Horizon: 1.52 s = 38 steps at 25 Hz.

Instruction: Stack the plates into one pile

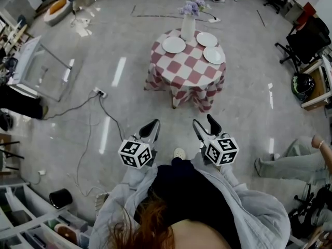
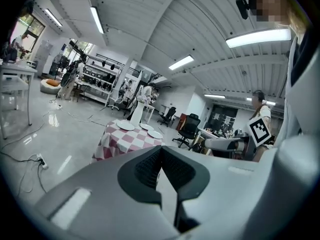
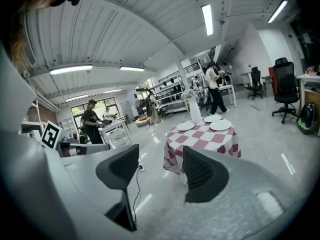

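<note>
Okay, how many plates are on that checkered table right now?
3, all separate on the checkered table. In the head view, the left plate lies below-left of the vase, the far plate to its right, and the right plate by the right edge. None looks hidden.

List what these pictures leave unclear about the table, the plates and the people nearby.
- Plates: too small in every view to show any pattern or chips.
- Tabletop and frame: the checked cloth covers them in every view.
- Flowers: too small and soft in the head view to tell their kind.
- Bystander: cut off by the head view's right edge; only legs and a hand show.
</note>
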Tool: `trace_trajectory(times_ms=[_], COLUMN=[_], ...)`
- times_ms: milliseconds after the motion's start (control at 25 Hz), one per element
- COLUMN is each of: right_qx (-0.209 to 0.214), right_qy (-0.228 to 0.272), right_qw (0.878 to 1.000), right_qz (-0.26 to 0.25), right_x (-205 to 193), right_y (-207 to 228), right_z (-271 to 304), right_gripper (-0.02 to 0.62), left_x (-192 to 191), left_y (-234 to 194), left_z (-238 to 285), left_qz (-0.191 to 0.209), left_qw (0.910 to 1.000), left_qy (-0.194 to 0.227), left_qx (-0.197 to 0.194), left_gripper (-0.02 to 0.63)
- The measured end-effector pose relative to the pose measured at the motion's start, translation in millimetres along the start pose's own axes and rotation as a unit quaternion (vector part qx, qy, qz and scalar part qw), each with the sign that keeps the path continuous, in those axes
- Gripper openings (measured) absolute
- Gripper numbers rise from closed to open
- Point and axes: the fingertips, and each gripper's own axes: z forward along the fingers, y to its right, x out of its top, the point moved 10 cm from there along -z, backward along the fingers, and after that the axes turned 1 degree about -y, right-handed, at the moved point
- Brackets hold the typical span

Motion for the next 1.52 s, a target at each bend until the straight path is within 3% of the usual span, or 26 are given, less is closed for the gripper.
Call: trace_trajectory(times_ms=[280, 640, 960, 1520], right_qx=[0.014, 0.030, 0.012, -0.018], right_qy=[-0.011, -0.038, -0.058, -0.030], right_qw=[1.000, 0.999, 0.997, 0.997], right_qz=[0.001, 0.019, 0.049, 0.061], right_x=[14.8, 2.5, -9.5, 69.3], right_y=[27.3, 29.1, 47.5, 99.2], right_z=[21.4, 18.3, 22.2, 115.2], right_gripper=[0.272, 0.272, 0.272, 0.272], left_x=[10.2, -8.5, -8.2, 73.9], left_y=[0.2, 10.0, 8.7, -63.5], left_z=[30.4, 23.3, 57.9, 142.7], left_qz=[-0.004, -0.024, -0.017, 0.004], left_qw=[0.9999, 0.9991, 0.9986, 0.9992], left_qy=[0.012, -0.024, -0.050, -0.039], left_qx=[0.009, 0.024, -0.003, 0.006], left_gripper=[0.011, 0.011, 0.011, 0.011])
